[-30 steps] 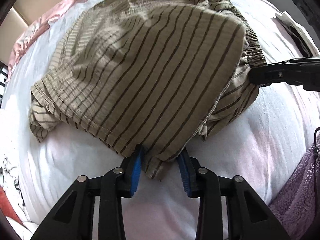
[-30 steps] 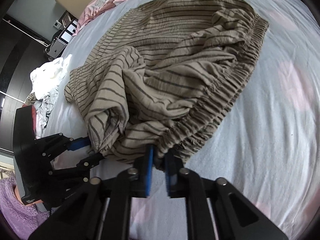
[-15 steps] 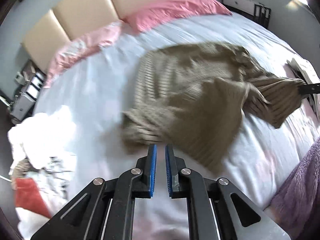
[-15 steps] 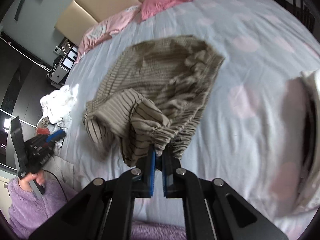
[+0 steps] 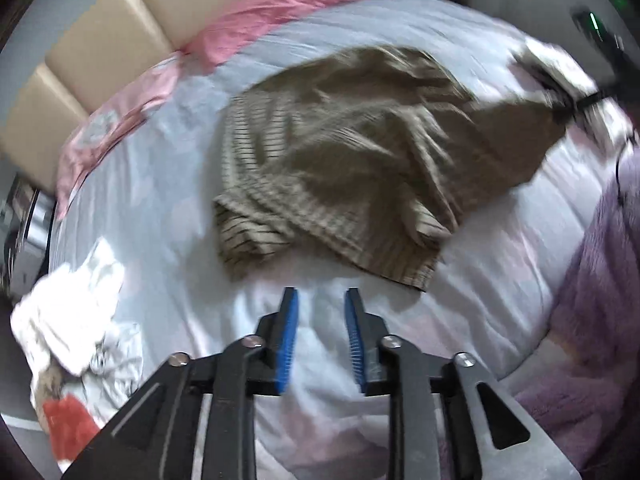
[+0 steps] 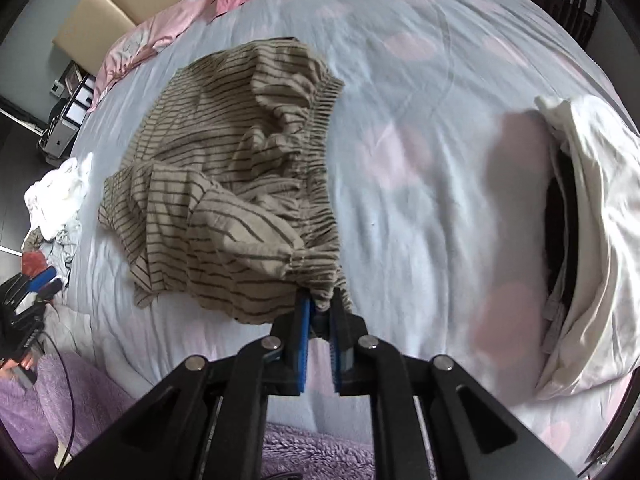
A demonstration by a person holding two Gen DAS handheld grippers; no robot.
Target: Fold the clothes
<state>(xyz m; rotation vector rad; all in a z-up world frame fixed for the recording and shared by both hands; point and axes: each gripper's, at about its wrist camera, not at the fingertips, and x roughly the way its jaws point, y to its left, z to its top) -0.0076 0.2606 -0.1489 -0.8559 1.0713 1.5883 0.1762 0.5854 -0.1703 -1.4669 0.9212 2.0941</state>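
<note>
A tan garment with dark stripes and a gathered elastic waistband (image 6: 224, 184) lies rumpled on the white bed sheet (image 6: 420, 160). My right gripper (image 6: 320, 296) pinches the near end of the waistband and holds that corner lifted; its jaws are opening slightly with the cloth still between the pads. In the blurred left wrist view the same garment (image 5: 360, 152) stretches toward the right gripper (image 5: 592, 100) at the far right. My left gripper (image 5: 319, 292) hovers over bare sheet just short of the hem, its jaws opening with nothing between them. It shows small at the left edge (image 6: 36, 284) of the right wrist view.
A heap of white clothes (image 5: 68, 312) with something red (image 5: 68, 424) lies at the bed's left edge. A folded white garment (image 6: 592, 240) sits on the right. Pink pillows (image 5: 256, 12) and a beige headboard (image 5: 100, 48) are beyond. A person's purple fleece clothing (image 5: 600, 320) is near.
The left gripper let go of the hem, rose and drew back, shut, then parted again. The right gripper rose with the waistband, dragging the garment into a stretched heap.
</note>
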